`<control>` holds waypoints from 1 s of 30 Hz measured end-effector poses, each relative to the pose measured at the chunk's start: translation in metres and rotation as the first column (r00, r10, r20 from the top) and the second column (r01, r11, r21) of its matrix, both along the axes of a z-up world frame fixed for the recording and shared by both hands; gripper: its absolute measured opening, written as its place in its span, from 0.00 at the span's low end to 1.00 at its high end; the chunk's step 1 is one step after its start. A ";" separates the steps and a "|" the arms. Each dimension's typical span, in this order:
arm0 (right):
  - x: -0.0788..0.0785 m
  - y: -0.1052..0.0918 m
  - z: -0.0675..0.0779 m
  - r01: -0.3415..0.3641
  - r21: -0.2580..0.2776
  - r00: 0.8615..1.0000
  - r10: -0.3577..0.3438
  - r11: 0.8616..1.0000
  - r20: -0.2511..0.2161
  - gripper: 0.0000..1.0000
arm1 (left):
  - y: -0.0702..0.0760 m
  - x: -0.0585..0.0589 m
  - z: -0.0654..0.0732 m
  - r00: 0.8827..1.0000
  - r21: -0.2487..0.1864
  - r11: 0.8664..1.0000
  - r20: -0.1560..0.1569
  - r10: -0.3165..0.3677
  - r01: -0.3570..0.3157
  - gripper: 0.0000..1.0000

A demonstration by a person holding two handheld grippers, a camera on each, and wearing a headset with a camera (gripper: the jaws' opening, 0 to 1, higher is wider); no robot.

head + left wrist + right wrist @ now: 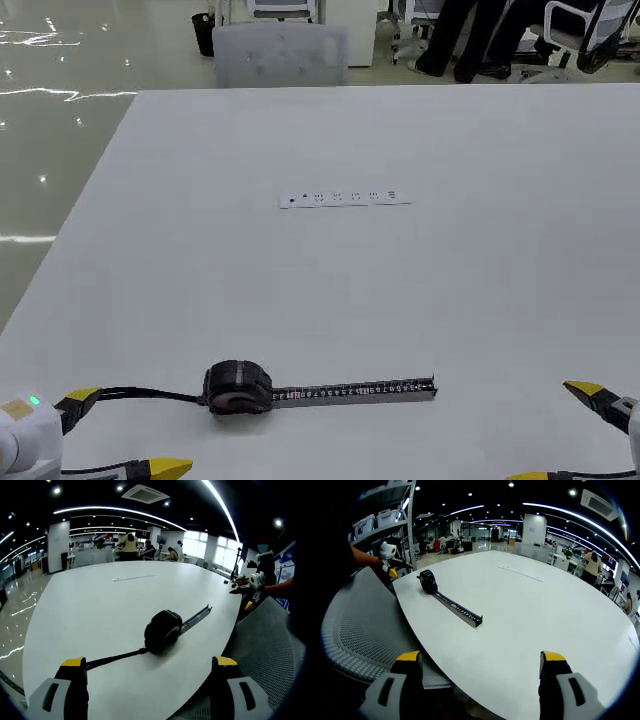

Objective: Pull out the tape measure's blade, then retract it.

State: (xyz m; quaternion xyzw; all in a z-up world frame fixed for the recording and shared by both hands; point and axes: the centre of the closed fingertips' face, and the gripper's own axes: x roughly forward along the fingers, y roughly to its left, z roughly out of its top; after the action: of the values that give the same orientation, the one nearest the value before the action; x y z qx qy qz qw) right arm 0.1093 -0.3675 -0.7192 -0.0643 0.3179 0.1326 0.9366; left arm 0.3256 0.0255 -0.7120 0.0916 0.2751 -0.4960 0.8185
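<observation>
The left gripper (pixel 122 432) sits at the near left edge of the table with its yellow-tipped jaws spread wide. The right gripper (pixel 560 435) is at the near right corner, its jaws parted just as wide. Between them, closer to the left one, lies the tape measure (pixel 237 388), a rounded black case resting on the table. Its blade (pixel 360 390) is drawn out flat to the right, and the tip stops well short of the right gripper. A thin black cord (pixel 112 657) trails from the case toward the left gripper's jaws; I cannot tell whether it touches them. The smooth white table (pixel 320 290) spreads broad and bare around the tape. A flat white power strip (pixel 345 198) lies well beyond it. A grey mesh chair back (pixel 360 625) is close behind the near edge.
</observation>
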 end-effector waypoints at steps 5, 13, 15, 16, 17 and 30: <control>0.001 0.002 0.000 -0.009 0.001 1.000 0.009 1.000 -0.004 0.99 | -0.002 -0.004 0.002 1.000 0.017 1.000 0.023 -0.018 0.018 1.00; 0.004 0.003 0.002 -0.014 0.007 1.000 0.014 1.000 0.002 0.99 | -0.001 -0.004 0.005 1.000 -0.001 1.000 0.015 0.002 -0.002 1.00; 0.005 0.003 0.003 -0.012 0.010 1.000 0.012 1.000 0.002 0.99 | -0.001 -0.004 0.005 1.000 0.000 1.000 0.017 0.005 -0.005 1.00; 0.005 0.002 0.003 -0.011 0.008 1.000 0.011 1.000 0.001 0.99 | -0.001 -0.004 0.005 1.000 -0.001 1.000 0.015 0.007 -0.007 1.00; 0.005 0.002 0.003 -0.012 0.007 1.000 0.012 1.000 0.000 0.99 | -0.001 -0.004 0.005 1.000 -0.003 1.000 0.014 0.008 -0.008 1.00; 0.005 -0.001 0.001 -0.027 0.003 0.999 0.027 1.000 -0.020 0.98 | -0.010 -0.004 0.007 1.000 0.006 1.000 0.011 0.014 -0.014 1.00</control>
State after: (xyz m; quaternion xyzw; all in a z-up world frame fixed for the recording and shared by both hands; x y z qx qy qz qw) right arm 0.1147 -0.3689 -0.7179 -0.0659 0.3260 0.1465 0.9316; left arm 0.3213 0.0158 -0.7048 0.0948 0.2729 -0.4888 0.8231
